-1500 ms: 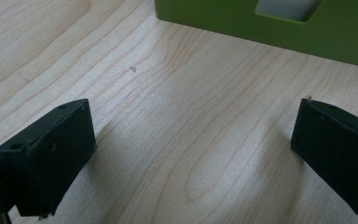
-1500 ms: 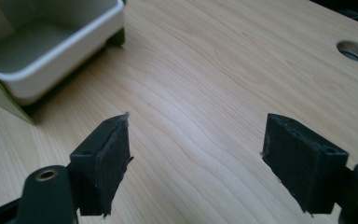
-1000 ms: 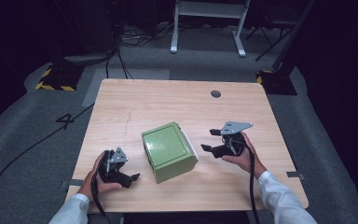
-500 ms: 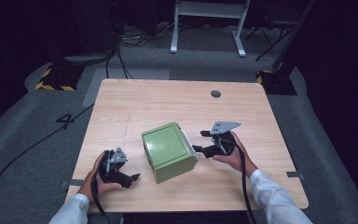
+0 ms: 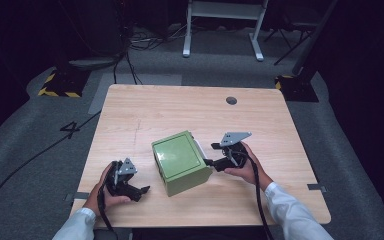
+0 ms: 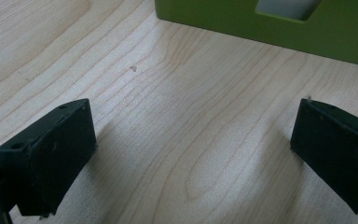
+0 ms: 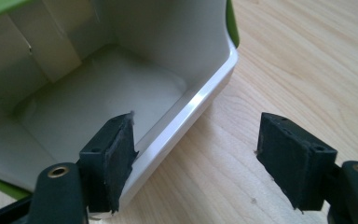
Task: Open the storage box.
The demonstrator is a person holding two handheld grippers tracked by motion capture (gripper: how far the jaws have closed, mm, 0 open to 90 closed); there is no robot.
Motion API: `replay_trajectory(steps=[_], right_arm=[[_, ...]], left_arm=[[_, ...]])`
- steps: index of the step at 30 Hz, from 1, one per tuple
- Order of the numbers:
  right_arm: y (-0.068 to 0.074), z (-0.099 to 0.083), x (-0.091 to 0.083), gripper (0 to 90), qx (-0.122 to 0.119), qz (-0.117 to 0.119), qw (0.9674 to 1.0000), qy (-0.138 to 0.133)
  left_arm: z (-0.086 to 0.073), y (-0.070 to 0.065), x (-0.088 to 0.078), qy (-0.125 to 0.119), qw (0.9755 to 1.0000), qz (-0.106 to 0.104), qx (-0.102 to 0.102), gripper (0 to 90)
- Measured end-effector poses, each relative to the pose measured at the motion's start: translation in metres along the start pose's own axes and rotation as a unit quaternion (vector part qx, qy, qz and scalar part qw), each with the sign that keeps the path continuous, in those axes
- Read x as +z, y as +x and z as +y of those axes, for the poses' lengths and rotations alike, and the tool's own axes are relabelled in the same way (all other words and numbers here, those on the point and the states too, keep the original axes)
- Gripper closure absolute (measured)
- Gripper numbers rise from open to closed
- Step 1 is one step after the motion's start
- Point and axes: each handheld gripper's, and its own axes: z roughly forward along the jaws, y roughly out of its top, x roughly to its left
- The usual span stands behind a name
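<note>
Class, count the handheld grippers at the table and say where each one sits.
2. The left gripper lies near the table's front-left edge; the right gripper is at the green box's right side.

Left hand (image 5: 111, 184): resting low at the near left, wrapped around its tool.
Left gripper (image 5: 141, 190): pointing right, jaws standing wide apart with nothing between them.
Right hand (image 5: 244, 162): reaching in from the near right, forearm angling toward the middle.
Right gripper (image 5: 209, 156): pointing left, jaws parted, one jaw inside the open side of the green box (image 5: 181, 161), the other outside.
Sleeves (image 5: 292, 215): both showing light at the near edge.
</note>
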Motion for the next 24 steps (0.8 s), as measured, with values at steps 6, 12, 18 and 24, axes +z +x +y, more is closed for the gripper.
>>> replay_trajectory(steps=[6,12,18,24], right_arm=[[0.0,-0.004,0.002,28.9,-0.002,0.005,0.9999,0.01],[-0.006,-0.009,-0.003,33.2,0.007,0.003,0.9999,0.01],[-0.012,-0.016,-0.009,39.2,0.01,-0.005,0.9998,0.017],[-0.022,-0.025,-0.017,44.8,0.02,-0.016,0.9994,0.023]], left_arm=[[0.0,0.0,0.0,0.0,1.0,0.0,-0.001,0.3],[0.0,0.0,0.0,0.0,1.0,0.0,-0.001,0.3],[0.0,0.0,0.0,0.0,1.0,0.0,0.0,0.3],[0.0,0.0,0.0,0.0,1.0,0.0,-0.001,0.3]])
